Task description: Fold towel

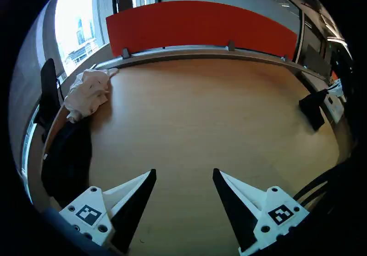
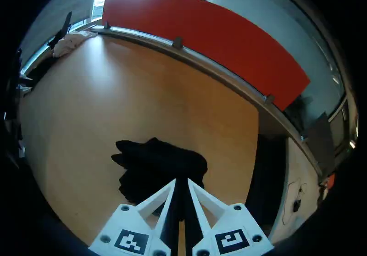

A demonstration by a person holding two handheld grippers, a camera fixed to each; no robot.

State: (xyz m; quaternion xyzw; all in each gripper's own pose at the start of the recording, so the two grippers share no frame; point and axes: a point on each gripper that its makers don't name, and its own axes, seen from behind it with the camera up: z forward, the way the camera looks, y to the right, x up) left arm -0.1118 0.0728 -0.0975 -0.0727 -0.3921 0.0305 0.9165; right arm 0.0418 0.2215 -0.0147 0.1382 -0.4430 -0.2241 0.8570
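Observation:
A black towel (image 2: 156,164) lies bunched on the wooden table (image 2: 114,86), close to its right edge. My right gripper (image 2: 182,182) has its fingers closed together on the near part of that towel, with dark fabric between the tips. In the left gripper view the same black towel (image 1: 313,109) shows at the far right, with the right gripper (image 1: 335,102) just behind it. My left gripper (image 1: 183,173) hovers open over bare table (image 1: 197,114) with nothing between its fingers.
A crumpled white cloth (image 1: 88,93) sits at the far left corner of the table, also seen as the white cloth (image 2: 69,42). A dark garment (image 1: 69,159) hangs over the left edge. A red divider (image 1: 202,26) bounds the back. A black chair (image 1: 48,91) stands beyond.

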